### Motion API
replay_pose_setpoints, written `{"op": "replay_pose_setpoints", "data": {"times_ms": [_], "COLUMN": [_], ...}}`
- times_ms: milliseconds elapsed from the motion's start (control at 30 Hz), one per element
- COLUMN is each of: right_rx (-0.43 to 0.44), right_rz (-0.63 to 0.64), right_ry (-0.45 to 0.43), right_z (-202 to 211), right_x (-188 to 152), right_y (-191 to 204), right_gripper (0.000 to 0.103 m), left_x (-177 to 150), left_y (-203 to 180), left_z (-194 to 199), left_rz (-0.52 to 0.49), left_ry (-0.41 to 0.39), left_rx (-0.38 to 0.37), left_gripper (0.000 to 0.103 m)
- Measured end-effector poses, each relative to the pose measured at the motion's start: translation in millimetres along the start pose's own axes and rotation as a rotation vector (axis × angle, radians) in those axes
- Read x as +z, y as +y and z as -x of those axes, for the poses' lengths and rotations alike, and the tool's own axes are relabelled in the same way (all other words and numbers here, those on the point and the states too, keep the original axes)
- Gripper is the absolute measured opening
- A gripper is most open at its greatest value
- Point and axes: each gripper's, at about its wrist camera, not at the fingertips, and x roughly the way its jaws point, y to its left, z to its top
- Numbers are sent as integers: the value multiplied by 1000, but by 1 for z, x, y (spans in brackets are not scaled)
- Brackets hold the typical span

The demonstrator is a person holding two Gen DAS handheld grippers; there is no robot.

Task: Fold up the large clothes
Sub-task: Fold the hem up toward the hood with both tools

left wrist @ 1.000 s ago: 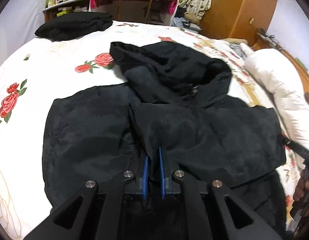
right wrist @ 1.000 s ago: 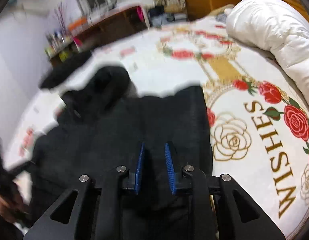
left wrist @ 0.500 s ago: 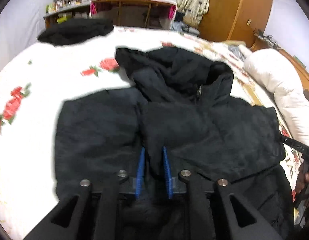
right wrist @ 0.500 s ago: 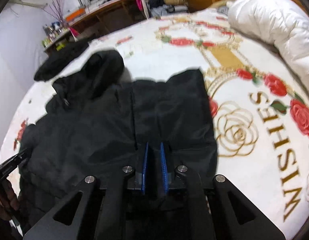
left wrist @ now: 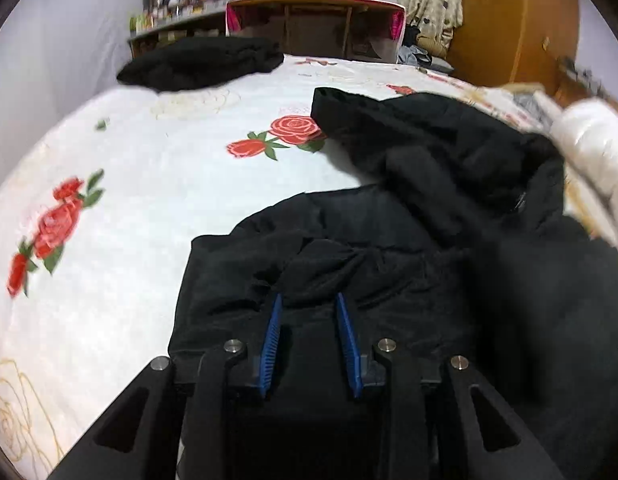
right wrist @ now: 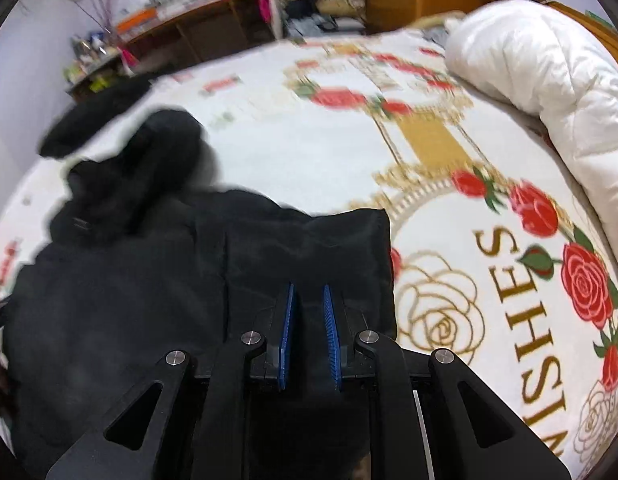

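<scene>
A large black hooded jacket (left wrist: pixel 429 248) lies on the rose-print bed, its hood (left wrist: pixel 409 128) towards the far side. It also shows in the right wrist view (right wrist: pixel 157 280), with its hood (right wrist: pixel 149 160) at the upper left. My left gripper (left wrist: pixel 309 300) is open just over the jacket's near left part, with bunched black fabric at the tips of its blue pads. My right gripper (right wrist: pixel 309 292) has its blue pads a narrow gap apart, with black jacket fabric between them near the right edge of the jacket.
A second black garment (left wrist: pixel 201 62) lies folded at the far left of the bed. A rolled white duvet (right wrist: pixel 549 80) lies along the right side. A wooden desk (left wrist: pixel 309 20) and a wardrobe (left wrist: pixel 509 20) stand beyond the bed.
My left gripper has opened wider and shifted left over the jacket. My right gripper closed from open half a second back, then widened slightly. The jacket's front has bunched up.
</scene>
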Motion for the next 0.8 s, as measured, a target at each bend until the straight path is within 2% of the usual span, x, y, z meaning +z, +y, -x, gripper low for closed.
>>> {"op": "replay_pose_setpoints", "data": {"times_ms": [133,267,400,533,600,700,800], "right_rx": [-1,-33,-46,34,61,117,134], "right_rz": [-60,-27,-16,-56,-72,-85,-24], "right_ry": [-24,-45,-31,-90,-107,-104,-60], "right_z": [-17,-21,-13,27,42,54,50], "right_x": [-10,-12,-6,0,-2,-12,-32], "right_y": [-16,-8,-5,-13,-19,-20,-6], "right_gripper": [15,15,15,16,16,16,16], "left_x": [-9,-12,-5,7,9,3,-12], "left_y": [-2,1,-2,7,14,24,20], "left_z": [-4,-9,-5,30,44,56,45], "left_rz": [20,39,12,57,83,124,91], "left_ry": [-39,-56,-37,-47,-56,-58,-23], "left_rx": [25,32,54,20,32,-10,-6], "left_gripper": [31,31,31,30,32,32,32]}}
